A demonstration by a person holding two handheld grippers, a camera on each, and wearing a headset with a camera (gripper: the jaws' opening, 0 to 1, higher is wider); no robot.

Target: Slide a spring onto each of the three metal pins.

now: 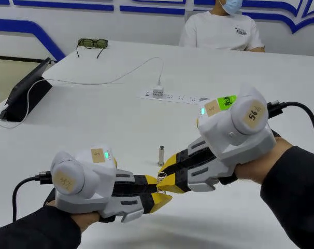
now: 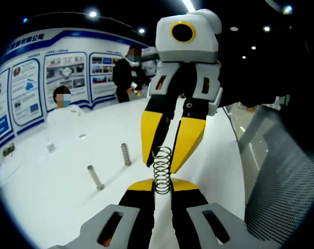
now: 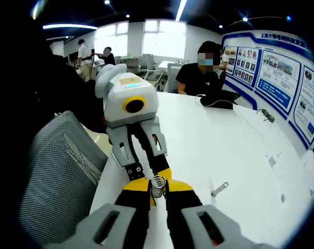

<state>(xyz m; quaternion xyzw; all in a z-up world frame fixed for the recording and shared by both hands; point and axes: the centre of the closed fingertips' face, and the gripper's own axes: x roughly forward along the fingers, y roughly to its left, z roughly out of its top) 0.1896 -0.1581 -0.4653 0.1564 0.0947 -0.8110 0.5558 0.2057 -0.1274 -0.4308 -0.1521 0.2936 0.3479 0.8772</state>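
Shiny metal spring [image 2: 162, 171] & pin [image 1: 161, 155]; smooth matt table [image 1: 95, 119].

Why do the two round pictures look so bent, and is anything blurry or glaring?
Left gripper view: fisheye bends the wall posters; spring sharp, ceiling lights flare. Right gripper view: table edge curves, windows blown out. Head view: straight lines, even light, soft shadows.
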